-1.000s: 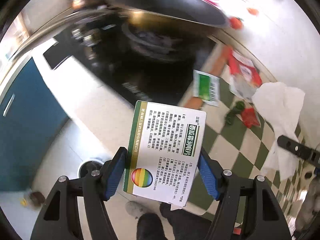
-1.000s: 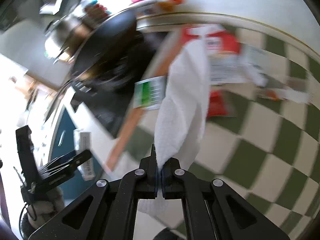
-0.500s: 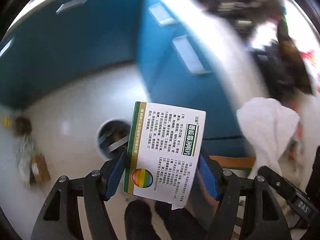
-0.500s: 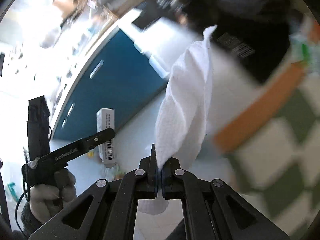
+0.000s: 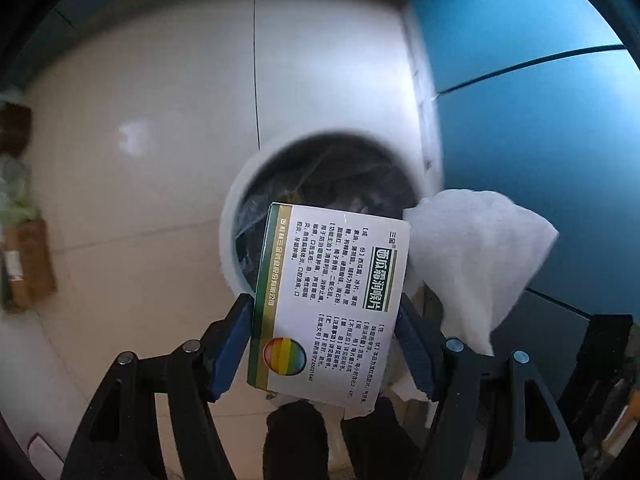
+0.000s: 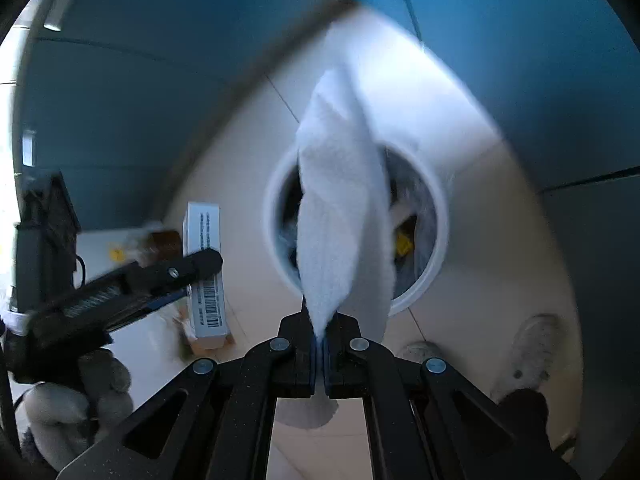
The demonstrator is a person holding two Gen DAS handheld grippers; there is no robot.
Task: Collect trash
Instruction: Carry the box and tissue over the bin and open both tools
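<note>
The left gripper (image 5: 324,344) clamps a white and green box (image 5: 332,304) between its blue pads (image 5: 228,344), while the right gripper (image 6: 320,344) is pinched tight on a white paper towel (image 6: 344,216) that rises ahead of its fingers. Just beyond both pairs of tongs stands a round white bin (image 5: 230,240), its black liner open, on pale floor tiles (image 5: 140,120). Blue cabinets (image 5: 540,120) rise past the bin. A gloved hand (image 6: 76,396) grips the left tool's handle.
</note>
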